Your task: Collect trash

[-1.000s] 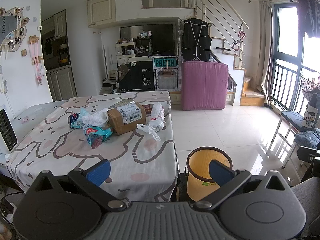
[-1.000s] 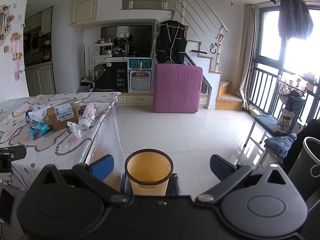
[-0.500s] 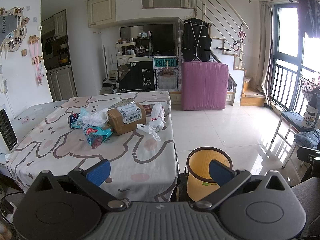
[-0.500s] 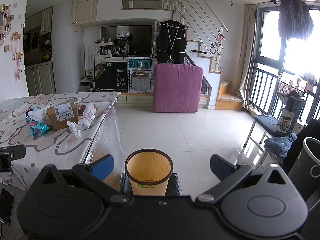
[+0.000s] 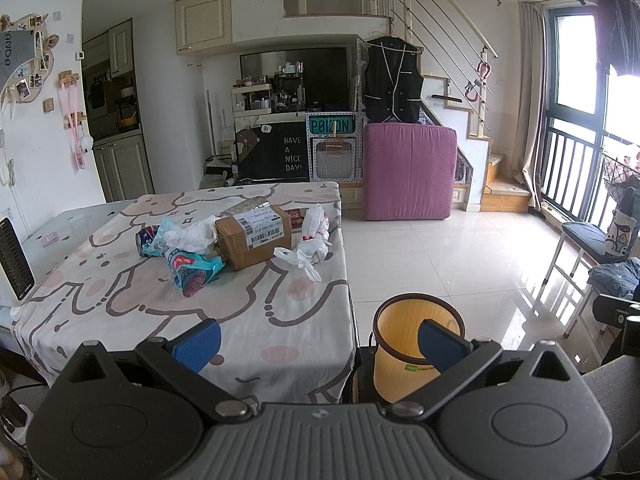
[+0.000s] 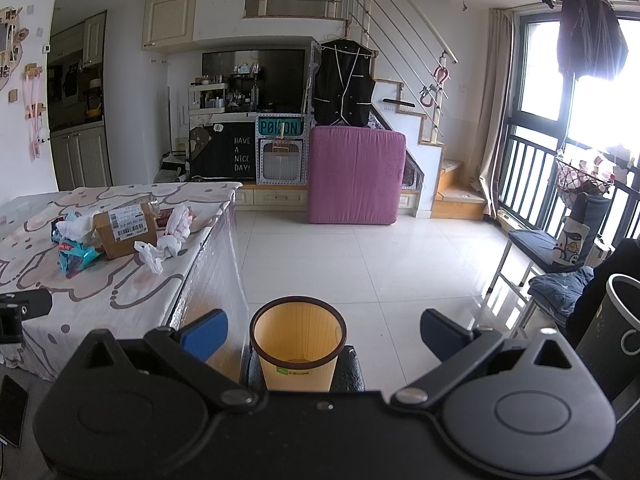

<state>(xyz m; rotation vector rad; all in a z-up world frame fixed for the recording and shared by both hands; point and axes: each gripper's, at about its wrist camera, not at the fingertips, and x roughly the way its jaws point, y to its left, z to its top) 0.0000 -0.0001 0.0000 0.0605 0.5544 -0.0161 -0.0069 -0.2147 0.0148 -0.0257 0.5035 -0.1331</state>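
Trash lies in a heap on the table (image 5: 248, 304): a brown cardboard parcel (image 5: 253, 237), a teal snack wrapper (image 5: 188, 268), white crumpled tissue (image 5: 188, 236) and white plastic bags (image 5: 310, 246). The same parcel (image 6: 126, 230) and bags (image 6: 166, 246) show in the right wrist view. A yellow waste bin (image 5: 412, 344) stands on the floor beside the table's corner; the bin (image 6: 298, 350) sits low between the right fingers. My left gripper (image 5: 318, 344) is open and held back from the table's near edge. My right gripper (image 6: 324, 334) is open too, holding nothing.
A pink mattress (image 5: 408, 172) leans upright before the stairs. A chair with clothes (image 5: 600, 256) stands by the balcony window. A dark grey bin (image 6: 624, 328) is at the far right. A tablet (image 5: 14, 260) rests at the table's left edge. White tiled floor (image 6: 380, 264) stretches ahead.
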